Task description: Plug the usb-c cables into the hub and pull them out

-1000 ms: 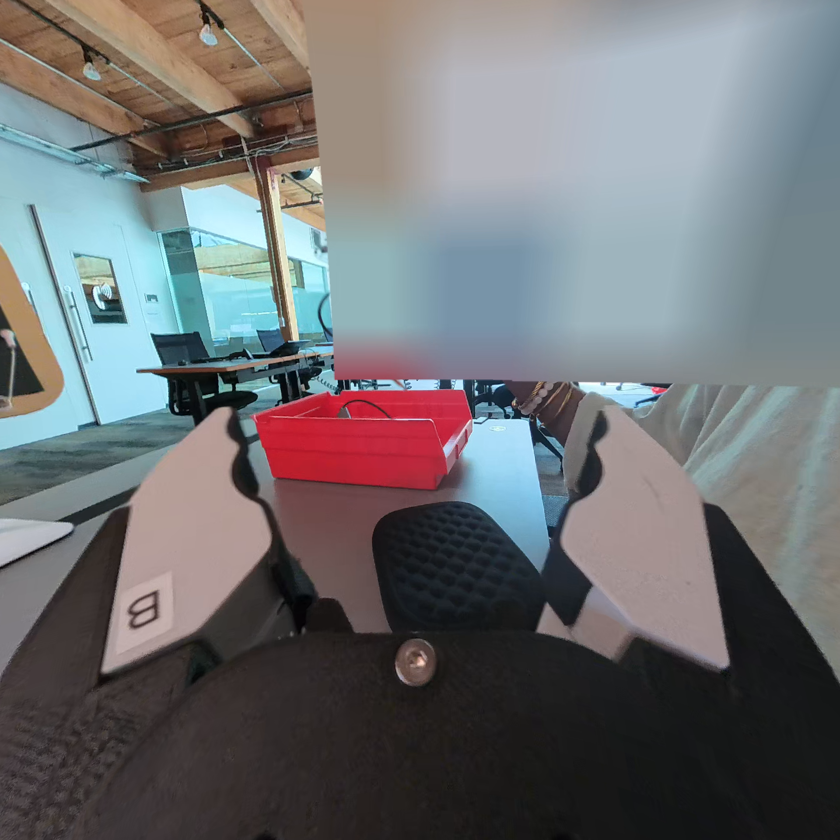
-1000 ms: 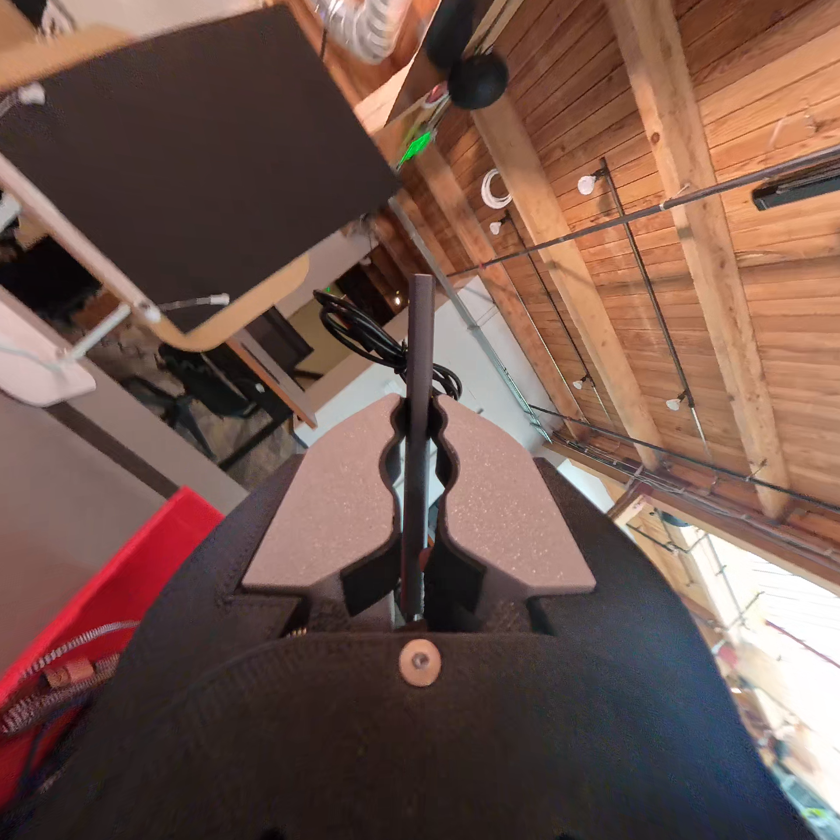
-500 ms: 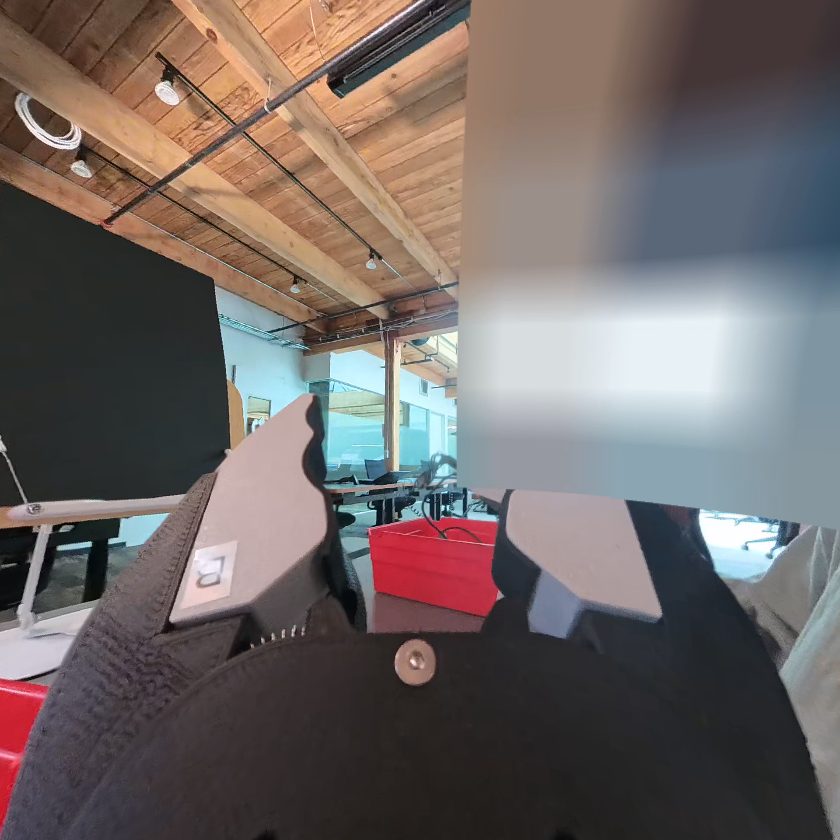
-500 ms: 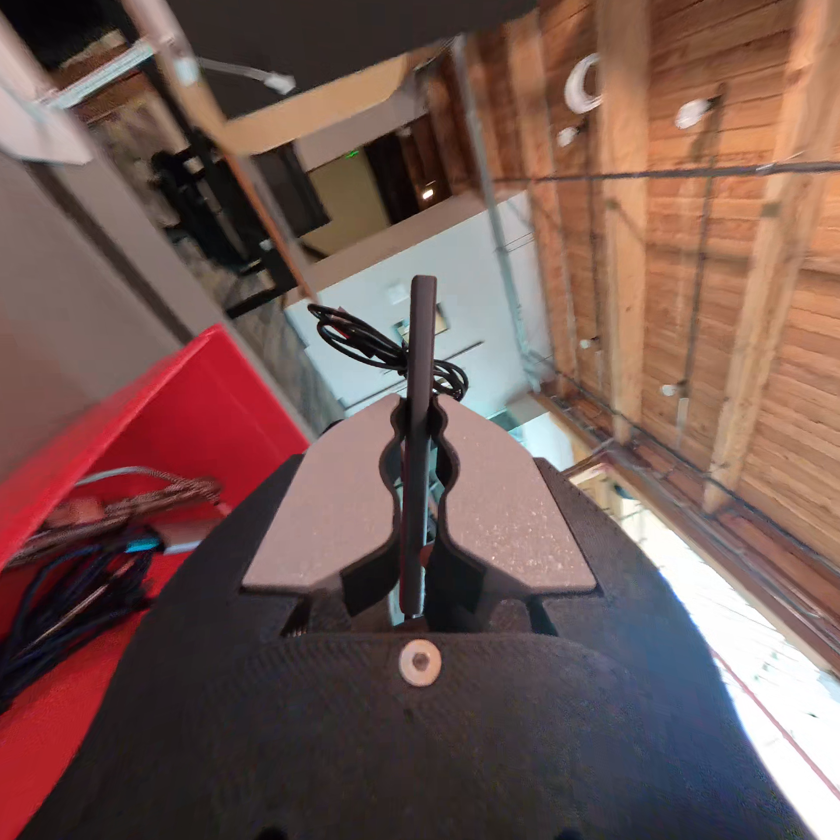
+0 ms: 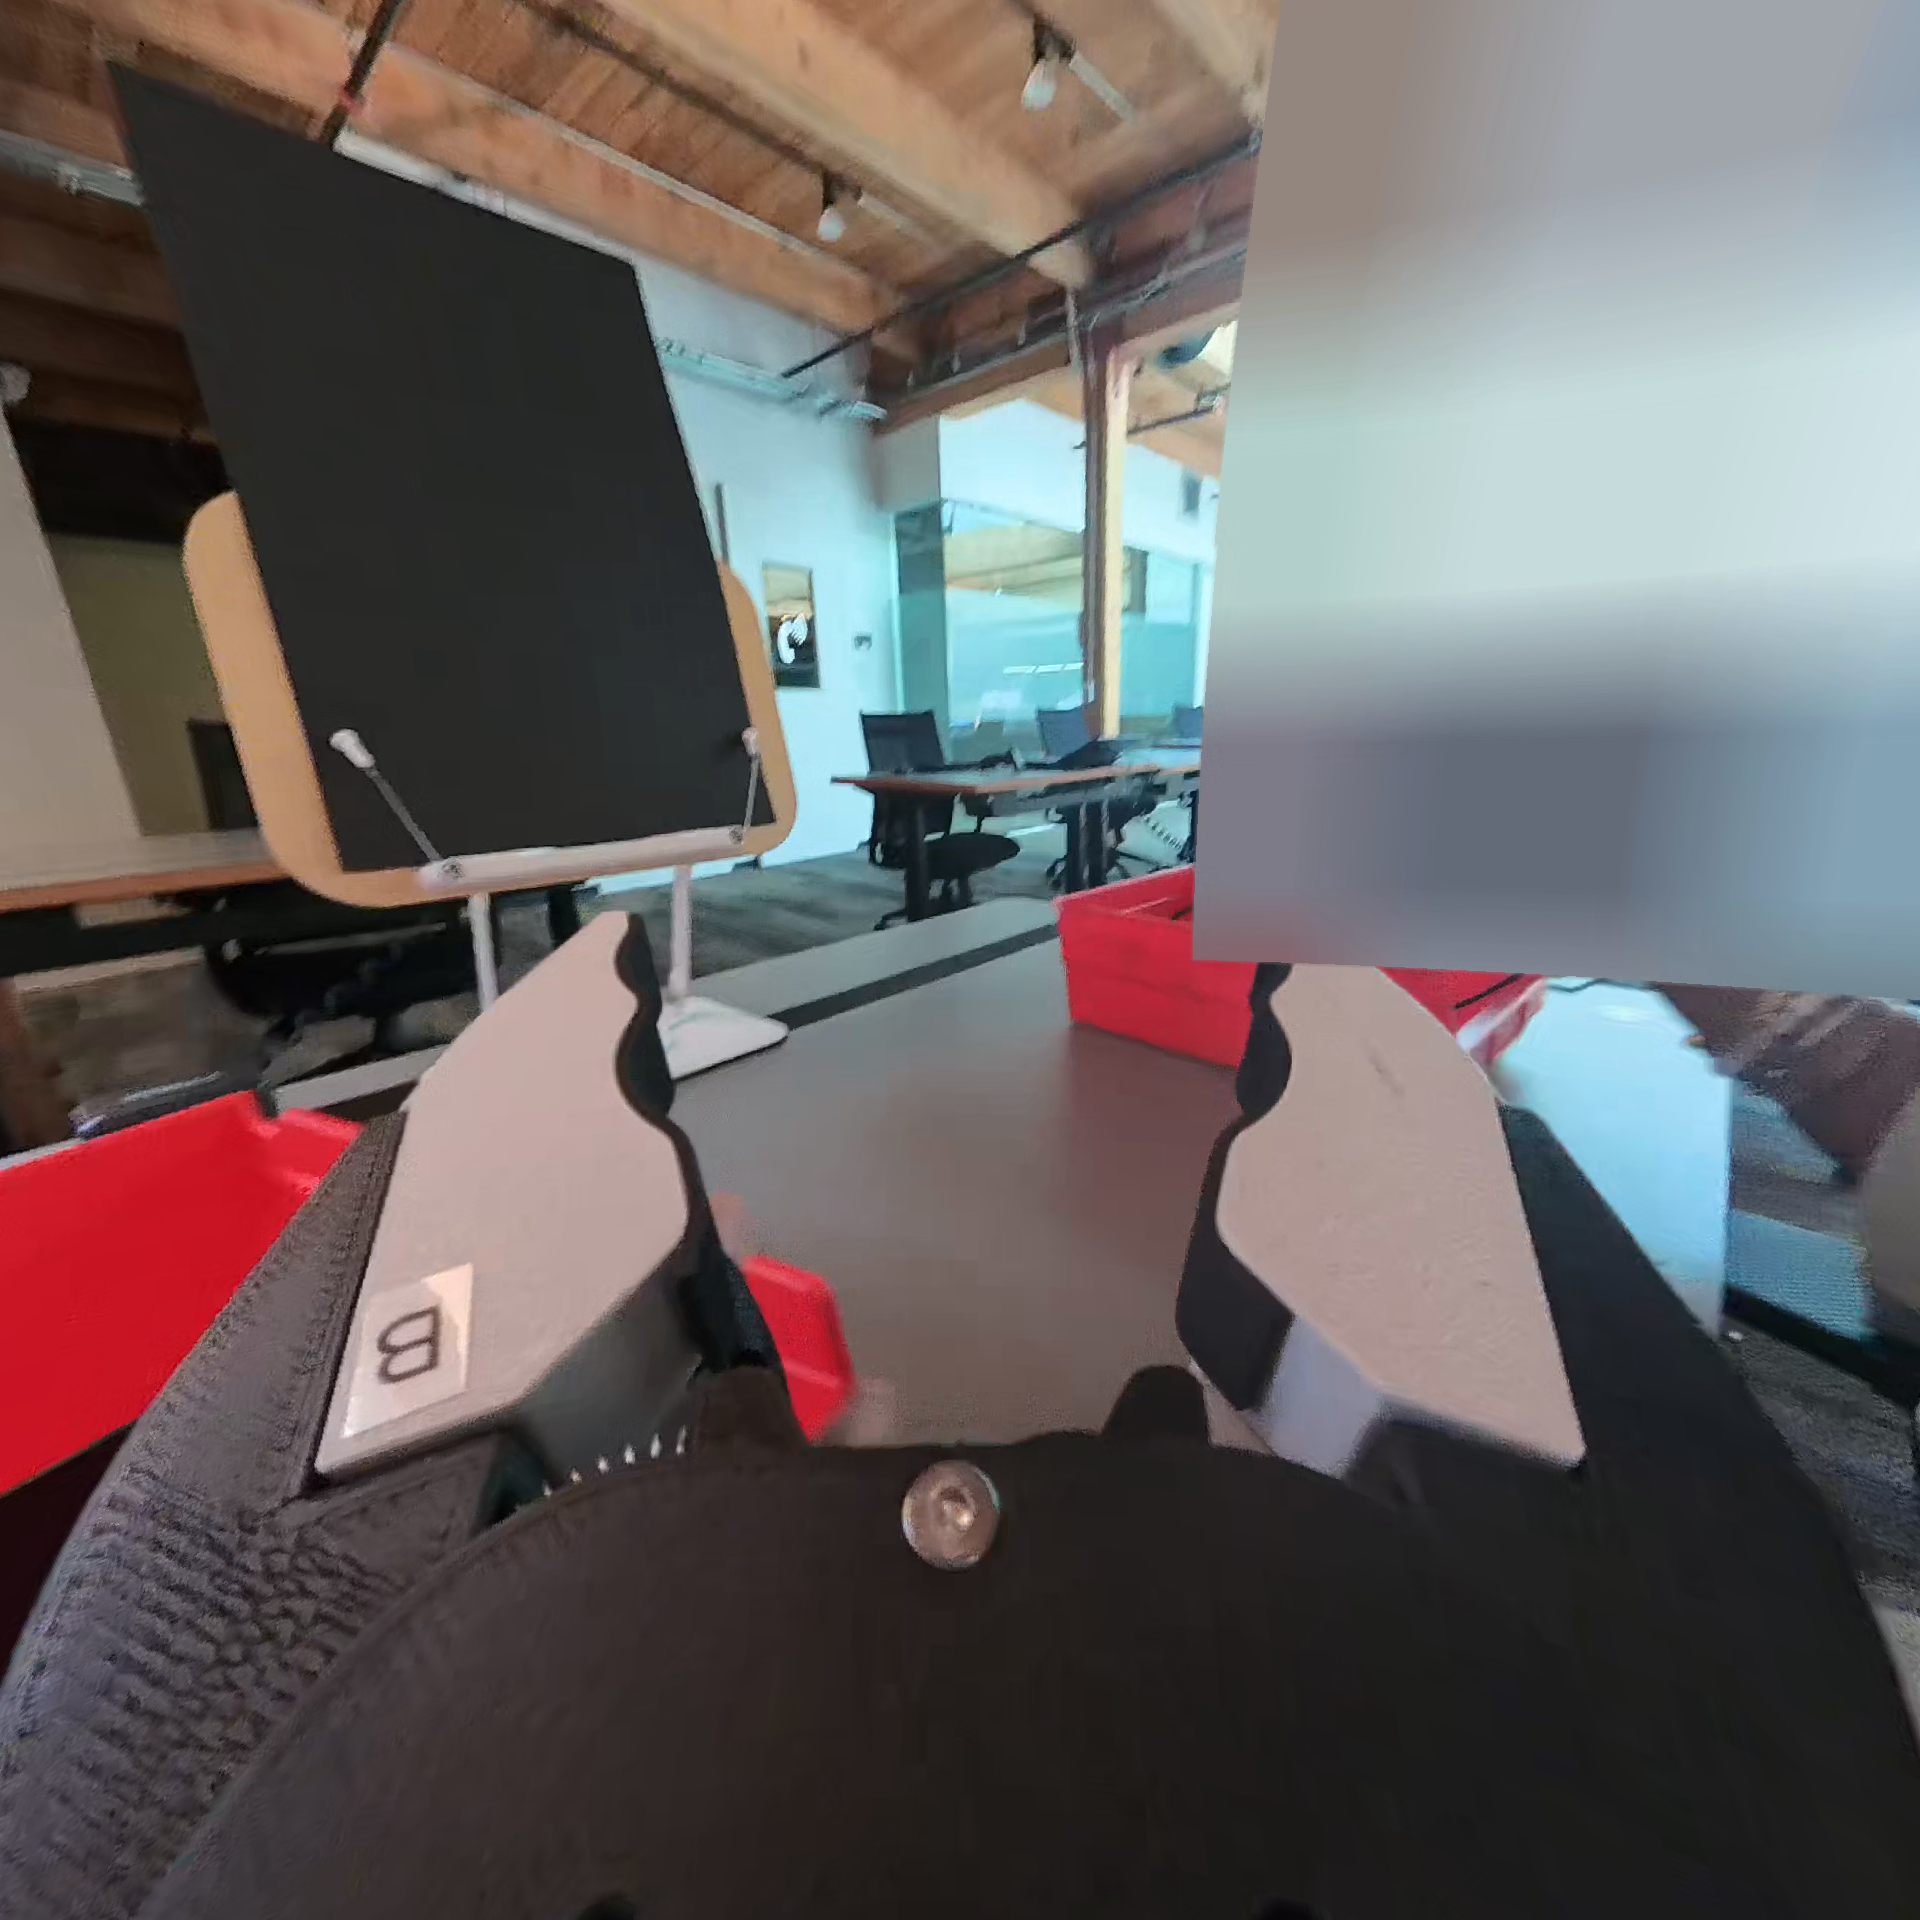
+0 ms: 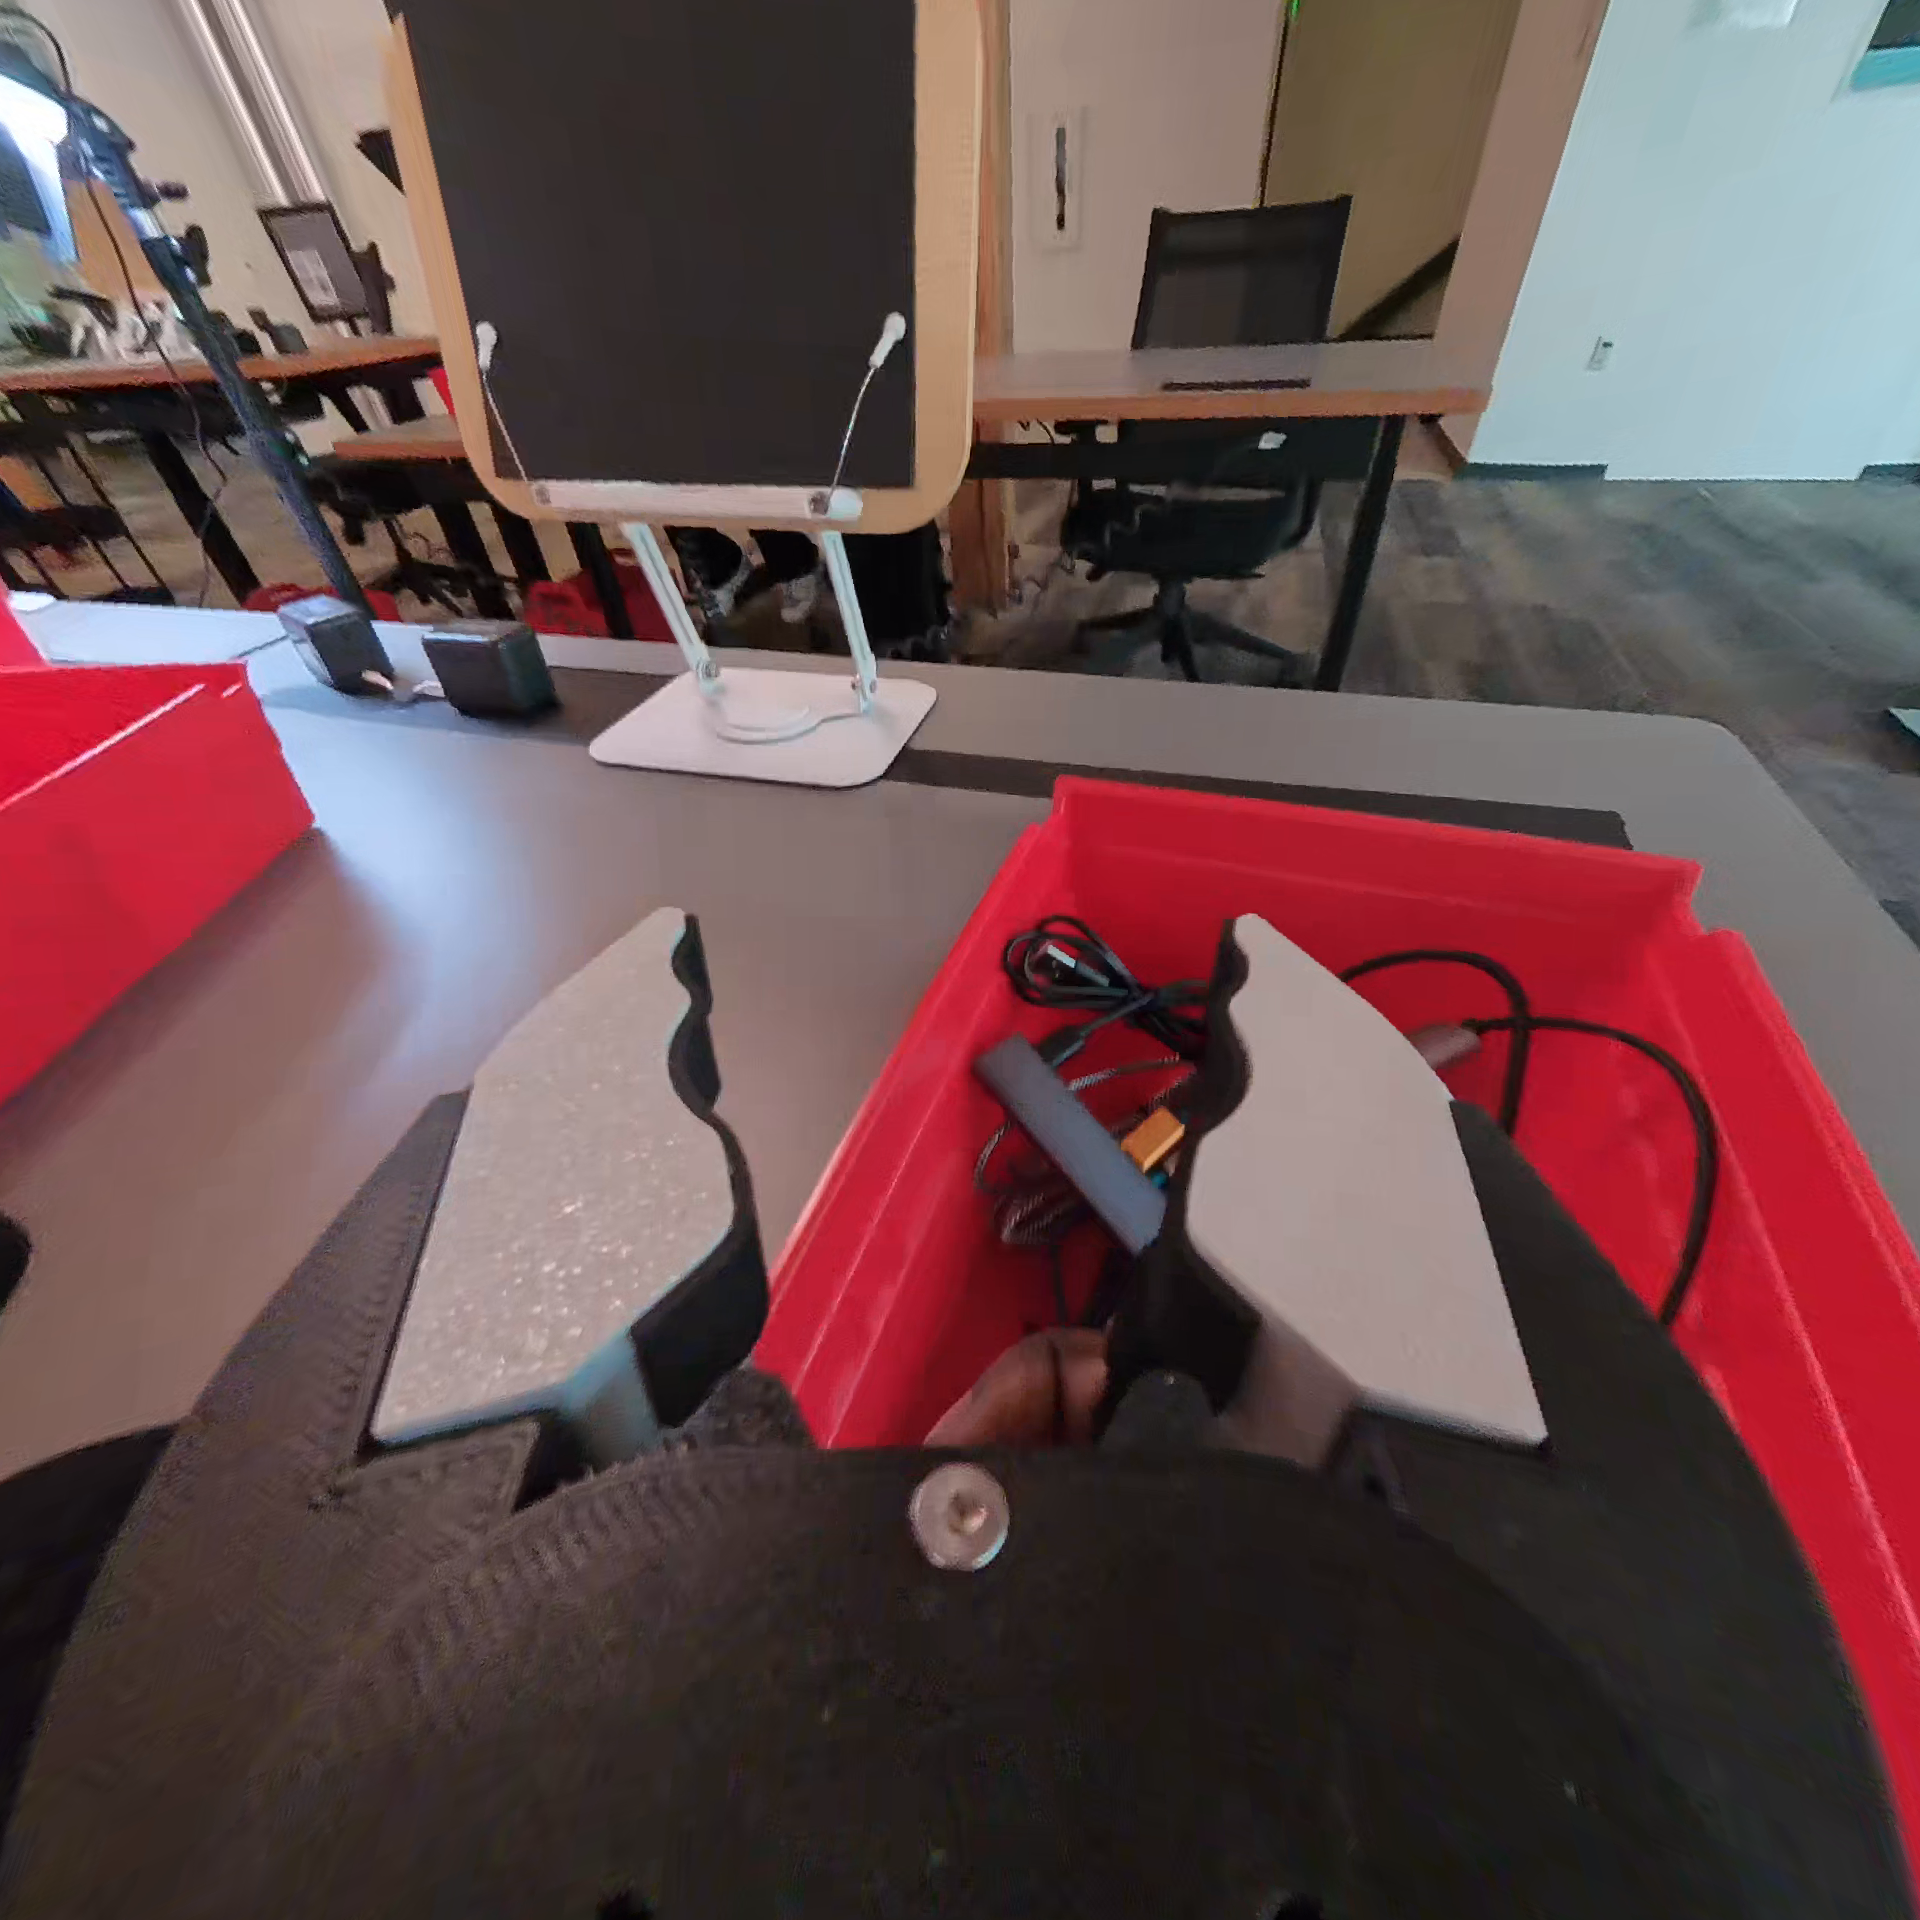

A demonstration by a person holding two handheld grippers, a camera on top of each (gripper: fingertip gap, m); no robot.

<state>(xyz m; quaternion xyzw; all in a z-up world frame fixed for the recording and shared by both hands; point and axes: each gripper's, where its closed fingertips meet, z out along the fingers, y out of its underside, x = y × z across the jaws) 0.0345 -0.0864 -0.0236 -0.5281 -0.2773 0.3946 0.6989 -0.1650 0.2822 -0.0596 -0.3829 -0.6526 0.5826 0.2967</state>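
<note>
Over the right-hand bin (image 6: pixel 1351 862) my right gripper (image 6: pixel 961 977) hangs with its jaws wide apart and nothing between them. Down in that bin I see the hub (image 6: pixel 1070 1138), a slim grey bar lying slantwise on the red floor among the cables (image 6: pixel 1101 987); a black coil sits just past its far end, an orange plug (image 6: pixel 1151 1141) lies against its right side, and another black lead (image 6: pixel 1621 1070) loops along the bin's right part. My left gripper (image 5: pixel 951 1013) also stands spread, empty, above the bare grey table (image 5: pixel 935 1122). To its left I have a second red bin (image 5: pixel 125 1236). Beyond the table's middle stands a black board on a white stand (image 6: pixel 764 727). Two small dark chargers (image 6: pixel 488 665) sit at the far left edge, seen from the right wrist.
</note>
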